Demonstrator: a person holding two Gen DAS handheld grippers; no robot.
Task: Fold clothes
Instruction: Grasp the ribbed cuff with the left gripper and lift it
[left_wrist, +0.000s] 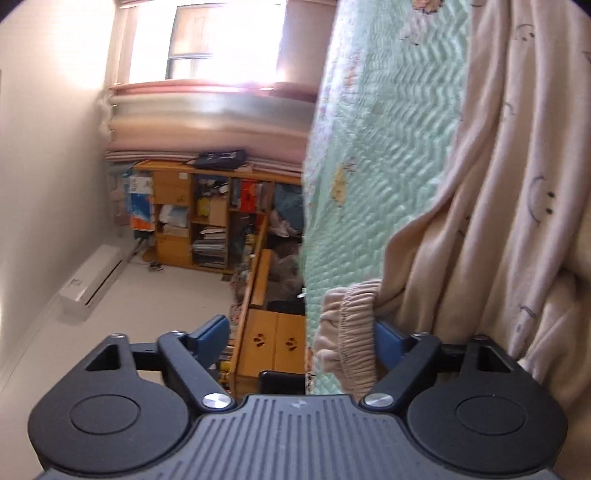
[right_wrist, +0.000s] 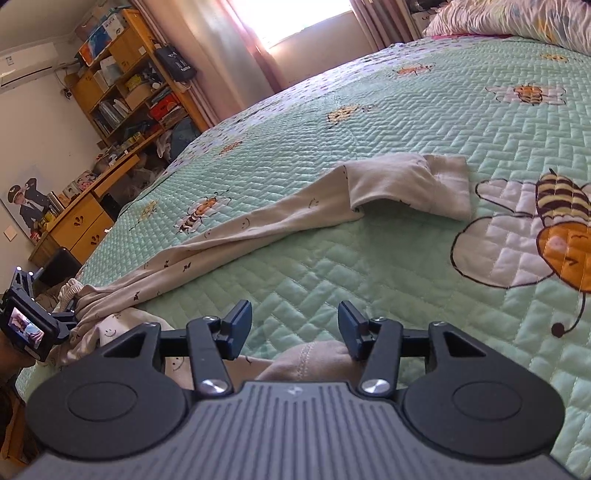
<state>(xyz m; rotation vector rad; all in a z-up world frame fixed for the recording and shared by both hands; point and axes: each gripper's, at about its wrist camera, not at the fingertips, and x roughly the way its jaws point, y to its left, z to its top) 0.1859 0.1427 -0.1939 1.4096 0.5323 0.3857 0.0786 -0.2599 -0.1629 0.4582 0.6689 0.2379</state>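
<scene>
Lying stretched across the mint-green quilted bedspread (right_wrist: 369, 122) is a pair of cream pyjama trousers (right_wrist: 258, 225) printed with small smiley faces. In the right wrist view one leg runs from the near left corner of the bed towards the middle, and its far end is turned back on itself in a plain pale flap beside a large embroidered bee (right_wrist: 554, 229). The waist end hangs bunched off the near left edge of the bed, where the left gripper (right_wrist: 55, 321) meets it; that gripper's camera screen faces this view.

In the left wrist view, which is rolled sideways so that the bedspread (left_wrist: 369, 147) stands almost upright, the left gripper (left_wrist: 303, 332) has its blue fingers (left_wrist: 210, 336) spread wide. The gathered elastic waistband (left_wrist: 354, 332) sits between them, lying against the right-hand finger, while the left-hand finger stands clear of the cloth. The rest of the trousers (left_wrist: 517, 166) hang in folds along the right side of that view.

The right gripper (right_wrist: 293, 328) hovers low over the near part of the bed, its jaws parted and holding nothing; a fold of beige fabric (right_wrist: 306, 360) lies just beneath them.

Beyond the bed stand a cluttered wooden bookshelf (right_wrist: 122, 85) and desk (right_wrist: 81, 221), a curtained window (right_wrist: 291, 22) and a wall air conditioner (right_wrist: 27, 64). A floral pillow (right_wrist: 517, 18) rests at the far right.
</scene>
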